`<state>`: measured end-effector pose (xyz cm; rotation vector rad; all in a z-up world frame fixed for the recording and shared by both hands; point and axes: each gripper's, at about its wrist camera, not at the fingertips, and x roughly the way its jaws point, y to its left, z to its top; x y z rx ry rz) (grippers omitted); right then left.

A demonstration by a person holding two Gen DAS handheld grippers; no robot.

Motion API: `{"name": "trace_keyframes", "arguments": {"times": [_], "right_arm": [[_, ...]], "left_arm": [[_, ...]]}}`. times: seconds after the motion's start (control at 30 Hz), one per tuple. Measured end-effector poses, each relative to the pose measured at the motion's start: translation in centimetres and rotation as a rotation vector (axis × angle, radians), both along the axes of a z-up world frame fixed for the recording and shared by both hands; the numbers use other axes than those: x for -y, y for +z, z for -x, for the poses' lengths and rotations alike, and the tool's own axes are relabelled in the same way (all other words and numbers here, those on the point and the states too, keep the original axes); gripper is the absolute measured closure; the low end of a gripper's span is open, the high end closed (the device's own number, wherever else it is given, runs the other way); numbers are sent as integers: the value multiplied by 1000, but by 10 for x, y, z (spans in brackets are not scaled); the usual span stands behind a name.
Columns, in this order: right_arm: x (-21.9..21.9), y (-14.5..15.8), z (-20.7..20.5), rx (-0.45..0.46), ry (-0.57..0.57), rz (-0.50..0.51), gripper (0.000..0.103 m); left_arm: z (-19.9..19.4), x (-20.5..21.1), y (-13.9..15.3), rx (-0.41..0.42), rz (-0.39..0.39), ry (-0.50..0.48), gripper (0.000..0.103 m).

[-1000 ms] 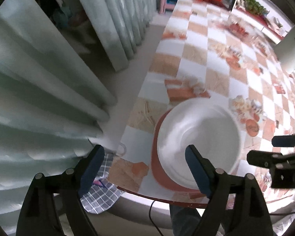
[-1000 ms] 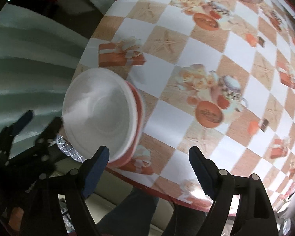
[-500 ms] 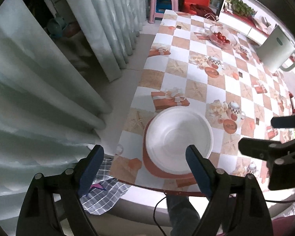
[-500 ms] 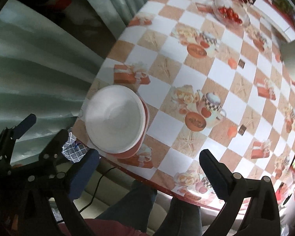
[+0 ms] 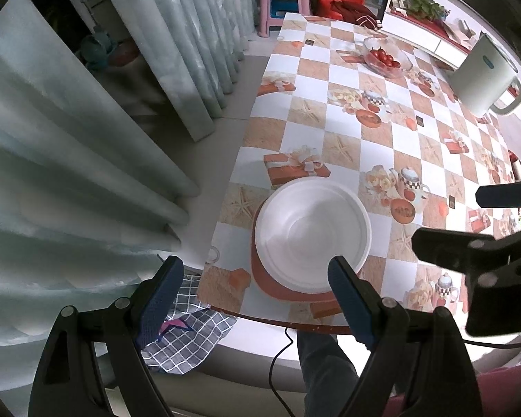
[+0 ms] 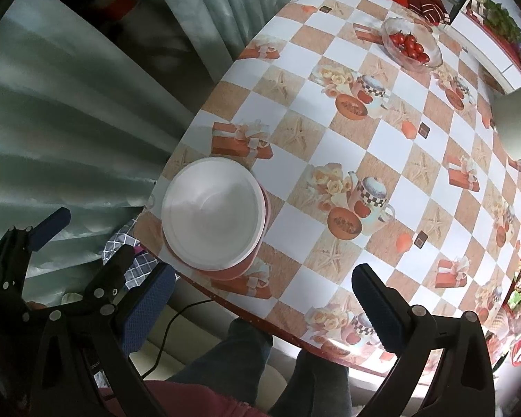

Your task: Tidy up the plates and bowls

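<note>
The bowl (image 5: 312, 232) is sitting on the red plate (image 5: 281, 288) at lower centre, by the table (image 5: 416, 153) edge. Both the left gripper (image 5: 251, 278) and right gripper (image 6: 260, 286) are gaping wide, gripping nothing. Probably best lifting clear without nudging the stack. Only the left view is showing the kettle (image 5: 482, 76) whole.

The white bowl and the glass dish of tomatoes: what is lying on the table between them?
Nothing stands there. Between the white bowl and the glass dish of tomatoes only the patterned tablecloth shows, with printed teapots and gift boxes. The right wrist view shows it best.
</note>
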<state>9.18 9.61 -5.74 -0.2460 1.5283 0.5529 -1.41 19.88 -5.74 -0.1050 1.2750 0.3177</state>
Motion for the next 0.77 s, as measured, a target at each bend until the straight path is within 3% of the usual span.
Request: {"name": "trace_keyframes", "arguments": {"times": [0.63, 0.77], "right_arm": [[2, -15, 3, -37, 34, 10, 0], [6, -18, 1, -50, 35, -15, 0]], "left_arm": [[-5, 8, -10, -67, -37, -14, 15], [-4, 9, -6, 1, -14, -26, 15]]}}
